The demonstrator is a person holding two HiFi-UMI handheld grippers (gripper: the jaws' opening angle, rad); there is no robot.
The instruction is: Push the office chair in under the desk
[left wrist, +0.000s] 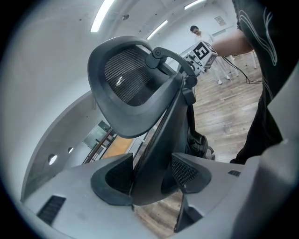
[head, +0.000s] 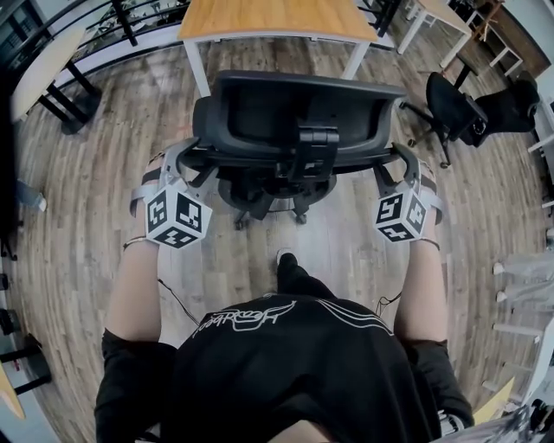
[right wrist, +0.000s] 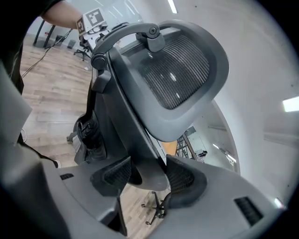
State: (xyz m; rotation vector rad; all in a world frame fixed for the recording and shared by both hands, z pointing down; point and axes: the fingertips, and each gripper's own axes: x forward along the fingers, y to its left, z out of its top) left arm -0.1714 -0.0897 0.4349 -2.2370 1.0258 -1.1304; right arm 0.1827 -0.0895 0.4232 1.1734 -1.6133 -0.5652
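In the head view, the office chair stood on the wooden floor with its back to the person. Just beyond it was the wood-topped surface. The seat was hidden under the backrest, so I could not tell how far in it was. The left tongs met the left edge of the backrest and the right tongs met the right edge, each with its marker cube nearer the person. A second dark chair stood well apart at the right.

In the left gripper view, the left tongs stood wide. The dark side frame of the office chair ran up between the two pads, and both pads pressed on it.

In the right gripper view, the right tongs were likewise spread wide and clamped on the opposite side frame. The mesh back of the office chair rose above them, and a strip of floor showed at the left.
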